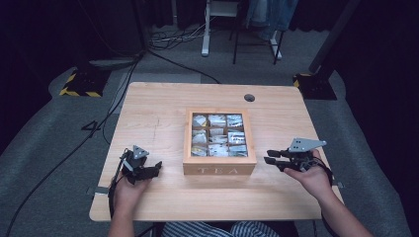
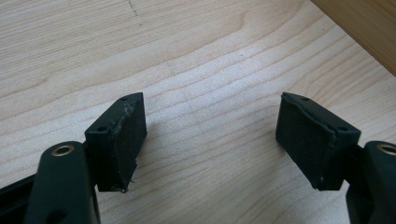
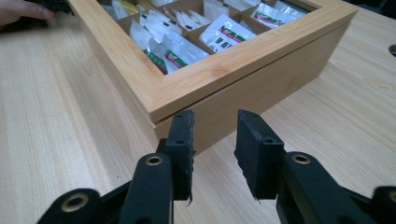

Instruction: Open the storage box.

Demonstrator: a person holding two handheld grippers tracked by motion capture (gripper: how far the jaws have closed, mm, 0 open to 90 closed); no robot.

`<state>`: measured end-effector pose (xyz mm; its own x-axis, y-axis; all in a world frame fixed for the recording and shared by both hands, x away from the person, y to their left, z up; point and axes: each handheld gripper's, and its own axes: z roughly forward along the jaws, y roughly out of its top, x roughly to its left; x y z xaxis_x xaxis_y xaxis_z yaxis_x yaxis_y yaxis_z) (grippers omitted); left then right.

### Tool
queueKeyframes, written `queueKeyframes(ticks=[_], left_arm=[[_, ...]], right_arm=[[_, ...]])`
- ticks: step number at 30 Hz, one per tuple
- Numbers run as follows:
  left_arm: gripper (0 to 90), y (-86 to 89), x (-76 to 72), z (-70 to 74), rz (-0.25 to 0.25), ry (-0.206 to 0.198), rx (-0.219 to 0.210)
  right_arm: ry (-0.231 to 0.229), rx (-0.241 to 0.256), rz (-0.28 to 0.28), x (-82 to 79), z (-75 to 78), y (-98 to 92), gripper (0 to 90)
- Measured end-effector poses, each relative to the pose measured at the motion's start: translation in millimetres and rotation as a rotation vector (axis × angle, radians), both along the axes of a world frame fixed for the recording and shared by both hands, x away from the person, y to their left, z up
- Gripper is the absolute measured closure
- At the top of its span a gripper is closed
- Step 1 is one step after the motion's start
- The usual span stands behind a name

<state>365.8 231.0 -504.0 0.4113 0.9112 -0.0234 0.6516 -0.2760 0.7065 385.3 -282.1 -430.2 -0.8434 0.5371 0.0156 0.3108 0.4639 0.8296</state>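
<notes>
near edge of a pale wood table (image 1: 148, 106), seen from above: a person's forearms came in from the bottom, one two-jaw gripper in each hand. left gripper (image 1: 144, 170) rested at the near left w/ jaws spread wide and nothing between them; its own view showed just bare wood grain under the pads (image 2: 123, 140) and a sliver of the box at far right. right gripper (image 1: 273, 157) sat at the near right, jaws parted by a narrow gap, holding nothing, aimed at the near right corner of the tea box (image 1: 219, 170) and just beside it, not touching.

the tea box stood mid-table between the grippers, lid shut, "tea" lettered on its front. lid had a wood frame around a see-through pane; tea bags (image 1: 217, 136) lay in a 3x3 grid below. a cable hole (image 1: 249, 98) sat at the far right of the table.

risk, as a guess: the seam under the lid (image 3: 247, 70) looked thin, so a jaw could slip off and shove the whole box instead of lifting the lid, esp. w/ the left gripper not bracing it. pressing on the pane could scratch it.

hard to tell: hinge side and any latch were out of sight; bag labels too small to read; room beyond the table was dark, w/ cables and stand legs only roughly visible.
</notes>
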Motion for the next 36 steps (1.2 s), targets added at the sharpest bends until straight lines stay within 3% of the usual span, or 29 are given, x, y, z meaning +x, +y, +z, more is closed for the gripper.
queueKeyframes(ticks=[10,23,36], left_arm=[[25.3,0.0,0.0,0.0,0.000,0.000,-0.001],[25.3,0.0,0.0,0.0,0.000,0.000,0.000],[25.3,0.0,0.0,0.0,0.001,0.000,-0.001]], right_arm=[[0.053,-0.026,0.055,-4.3,-6.9,12.4,70.2],[0.113,-0.024,0.110,-7.0,-16.5,24.4,82.8],[0.102,0.009,0.091,-7.4,-18.3,24.6,88.8]])
